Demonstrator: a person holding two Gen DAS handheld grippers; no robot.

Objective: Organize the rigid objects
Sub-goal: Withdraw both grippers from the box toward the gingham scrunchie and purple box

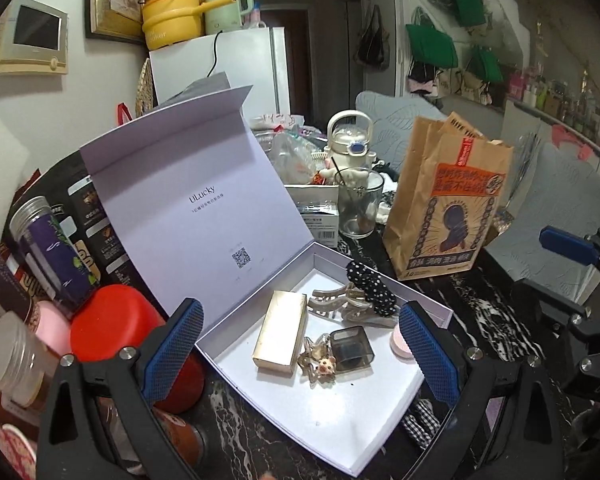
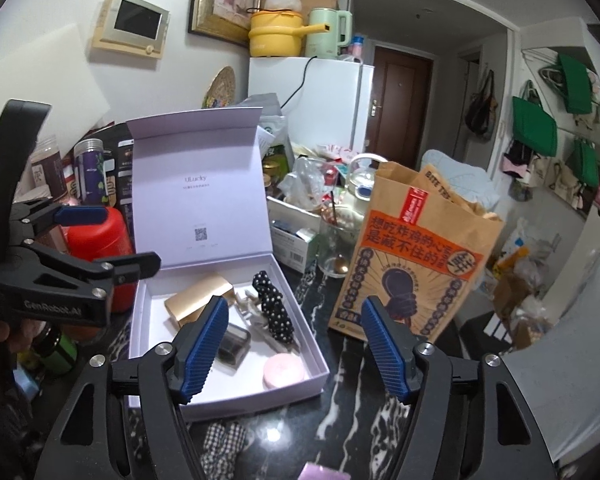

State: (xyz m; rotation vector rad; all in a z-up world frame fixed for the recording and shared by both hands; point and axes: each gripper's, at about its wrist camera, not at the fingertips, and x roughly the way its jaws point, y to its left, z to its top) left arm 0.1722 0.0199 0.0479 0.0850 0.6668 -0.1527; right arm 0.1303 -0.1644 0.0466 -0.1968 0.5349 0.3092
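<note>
Paper bag (image 2: pixel 412 260) right of white box (image 1: pixel 380 412) — glass (image 1: pixel 356 208) behind, red canister (image 1: pixel 112 320) left

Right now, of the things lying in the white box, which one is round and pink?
The pink round compact, lying alone in the near corner of the white box. The gold box, hair claw and dotted scrunchie are neither.

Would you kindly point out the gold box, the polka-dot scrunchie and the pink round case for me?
gold box (image 1: pixel 279 330), left wrist view, middle of its top face.
polka-dot scrunchie (image 1: pixel 370 286), left wrist view, middle of the fabric.
pink round case (image 2: pixel 283 369), right wrist view, centre of its lid.
</note>
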